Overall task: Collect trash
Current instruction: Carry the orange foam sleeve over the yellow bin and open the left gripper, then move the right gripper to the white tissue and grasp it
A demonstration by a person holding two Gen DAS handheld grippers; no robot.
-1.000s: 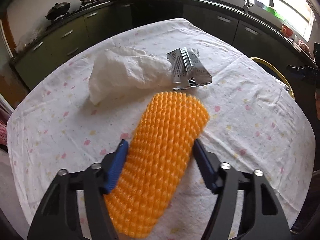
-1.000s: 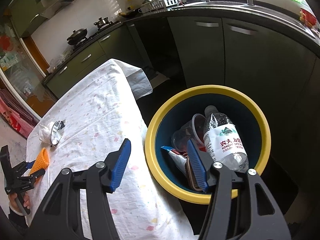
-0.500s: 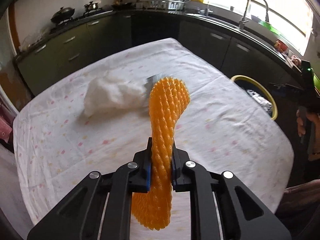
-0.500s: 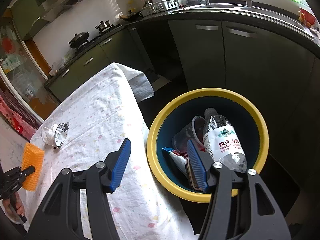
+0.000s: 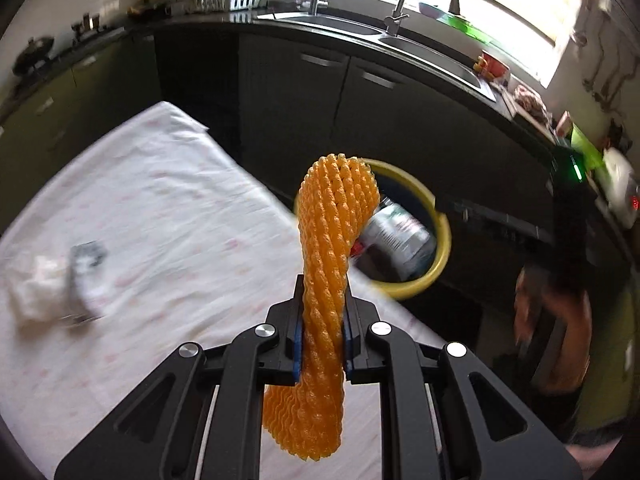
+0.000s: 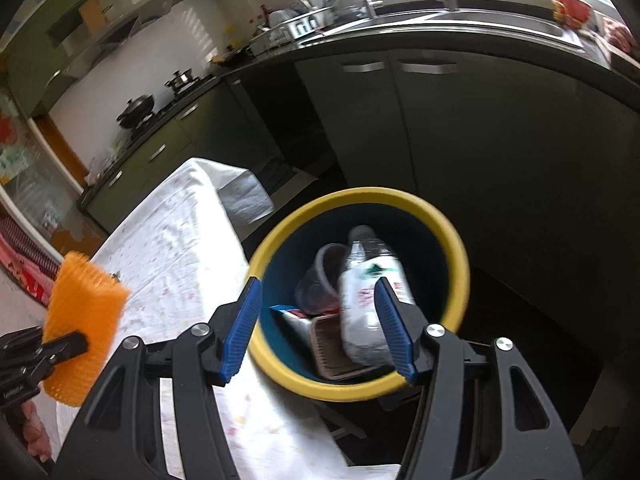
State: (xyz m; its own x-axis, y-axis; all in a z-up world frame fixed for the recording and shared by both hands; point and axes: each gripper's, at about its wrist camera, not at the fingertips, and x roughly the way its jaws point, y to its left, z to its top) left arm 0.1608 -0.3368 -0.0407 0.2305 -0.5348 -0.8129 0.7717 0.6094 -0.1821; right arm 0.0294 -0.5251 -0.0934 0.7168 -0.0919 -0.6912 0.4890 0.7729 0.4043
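My left gripper [image 5: 322,334] is shut on an orange foam fruit net [image 5: 332,232], held upright in the air above the table's right edge; it also shows at the left of the right wrist view [image 6: 84,320]. A yellow-rimmed blue trash bin [image 6: 460,264] stands on the floor beside the table, also seen in the left wrist view [image 5: 438,236]. It holds a plastic bottle [image 6: 368,292], a clear cup [image 6: 324,272] and packaging. My right gripper [image 6: 318,324] is open and empty above the bin. A crumpled white tissue [image 5: 36,288] and a silver wrapper [image 5: 86,256] lie on the table at left.
The table has a white flowered cloth [image 5: 168,216]. Dark kitchen cabinets [image 6: 460,128] and a counter with a sink [image 5: 424,40] run behind the bin. The person's hand and the right gripper body [image 5: 560,240] are at the right of the left wrist view.
My left gripper closed on the orange net, lifted it off the table and swung right toward the bin. My right gripper stayed open over the bin, shifting slightly.
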